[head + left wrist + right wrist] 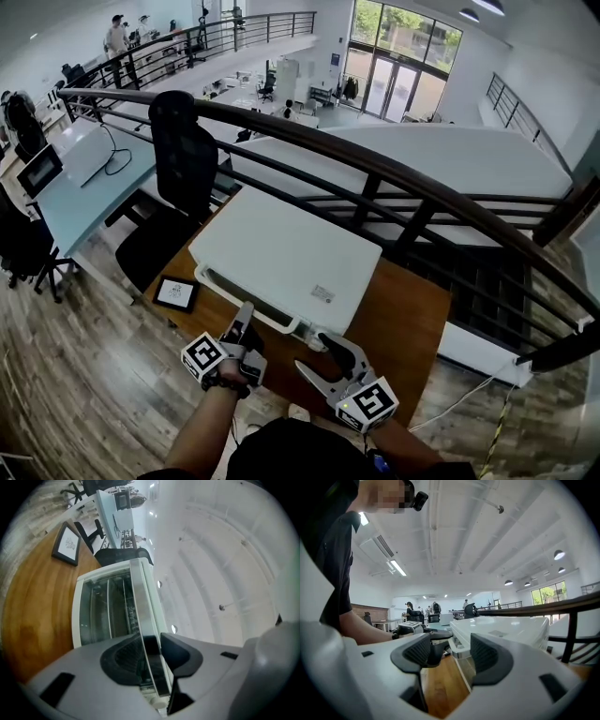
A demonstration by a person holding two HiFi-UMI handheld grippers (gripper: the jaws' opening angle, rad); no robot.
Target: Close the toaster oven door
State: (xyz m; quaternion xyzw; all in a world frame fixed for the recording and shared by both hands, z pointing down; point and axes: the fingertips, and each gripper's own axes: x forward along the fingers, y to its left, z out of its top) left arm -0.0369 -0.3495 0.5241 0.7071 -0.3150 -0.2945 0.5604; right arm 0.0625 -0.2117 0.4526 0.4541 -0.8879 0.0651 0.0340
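Toaster oven is the white box sitting on the wooden table, right up against the dark railing, with its front facing the person. A small black-framed picture lies flat on the table just off the oven's left front corner, and a black office chair stands behind that, off the table.

Left gripper points pretty much level at the top edge of the oven front. In the left gripper view the chrome door handle runs straight through between the two dark pads, and the jaws are narrow, clamped on that bar. The glass door sits just beyond the pads, with the wire racks visible through it. From these angles the door looks upright against the oven body, shut or very nearly, but I honestly can't make out whether a thin gap is left at the top.

Right gripper is near the oven's right front corner, just beside the left one but not touching it. Its jaws stand wide apart with nothing gripped. In the right gripper view you only see the oven's corner and bare tabletop past the pads, plus the left gripper off to the side on the handle.
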